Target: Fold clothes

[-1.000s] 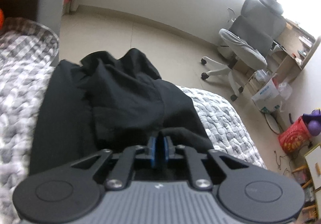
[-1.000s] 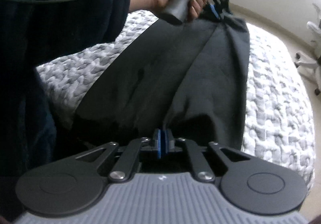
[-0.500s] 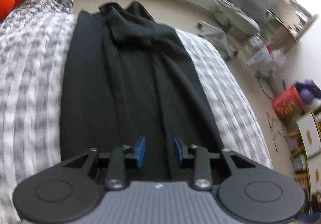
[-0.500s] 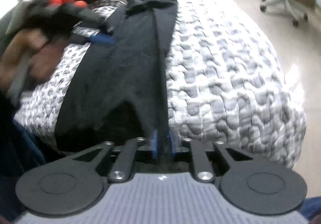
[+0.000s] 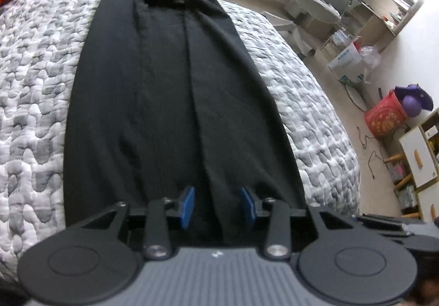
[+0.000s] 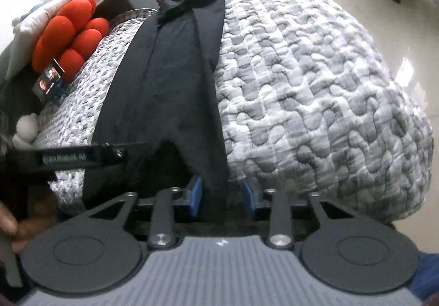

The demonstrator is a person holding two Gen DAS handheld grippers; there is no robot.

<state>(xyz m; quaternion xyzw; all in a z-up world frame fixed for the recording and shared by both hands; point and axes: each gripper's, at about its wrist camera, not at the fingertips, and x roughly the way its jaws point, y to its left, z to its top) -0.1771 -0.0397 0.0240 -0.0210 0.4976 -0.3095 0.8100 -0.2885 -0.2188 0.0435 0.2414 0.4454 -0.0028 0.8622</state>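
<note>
Along the middle of the quilted bed [image 5: 301, 92] lies the black garment [image 5: 164, 103], folded into a long strip, its near end under both tools. The left gripper [image 5: 218, 206] is opening, pads clear of the cloth; the right gripper [image 6: 222, 197] is closing, the garment's right edge between its pads, none pressing yet. The risk: a pinch catching one layer only (the cloth looks limp) would drag the fold askew. Lettering on the left tool's bar [image 6: 65, 158] is unreadable.
</note>
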